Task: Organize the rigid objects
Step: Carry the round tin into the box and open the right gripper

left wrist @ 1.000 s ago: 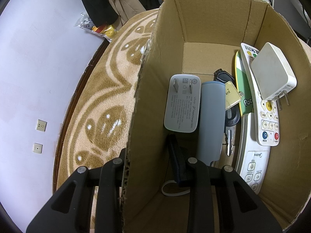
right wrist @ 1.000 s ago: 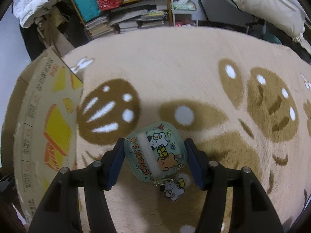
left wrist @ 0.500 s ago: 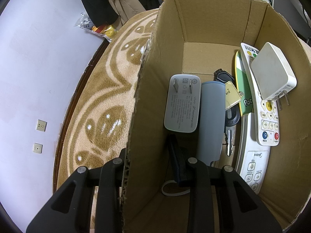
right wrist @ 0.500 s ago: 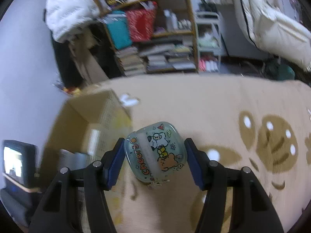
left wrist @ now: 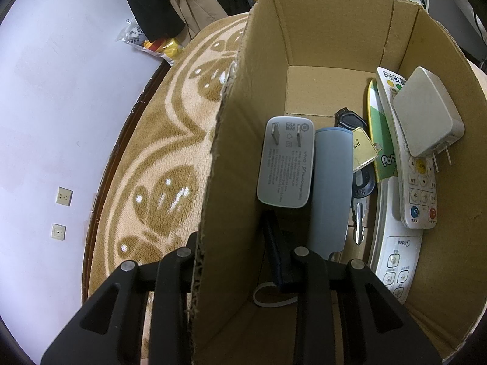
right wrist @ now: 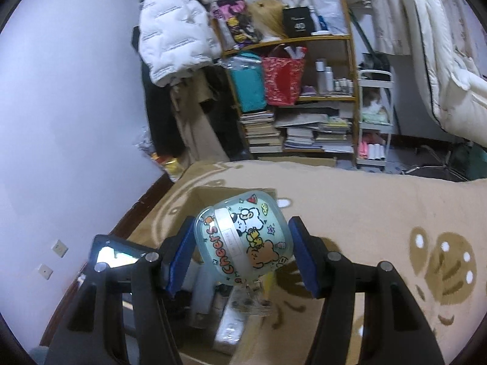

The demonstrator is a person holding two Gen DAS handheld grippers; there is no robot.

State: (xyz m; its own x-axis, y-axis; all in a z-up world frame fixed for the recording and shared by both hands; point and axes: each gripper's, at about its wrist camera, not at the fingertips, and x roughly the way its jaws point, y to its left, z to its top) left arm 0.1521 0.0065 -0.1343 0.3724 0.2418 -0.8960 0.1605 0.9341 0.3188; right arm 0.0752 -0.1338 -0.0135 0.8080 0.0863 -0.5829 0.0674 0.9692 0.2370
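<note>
My right hand-held gripper (right wrist: 242, 254) is clamped on the cartoon-printed earbud case (right wrist: 243, 243), held in the air above the cardboard box (left wrist: 319, 30) on the rug (right wrist: 365, 200) — my left hand-held gripper (left wrist: 240, 261) pinches the box's side wall, chargers and remotes lying inside.

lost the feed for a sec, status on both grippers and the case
Left gripper clamped on the cardboard box wall. Right gripper holds the cartoon earbud case above the box. Box partly filled; no block seen.
</note>
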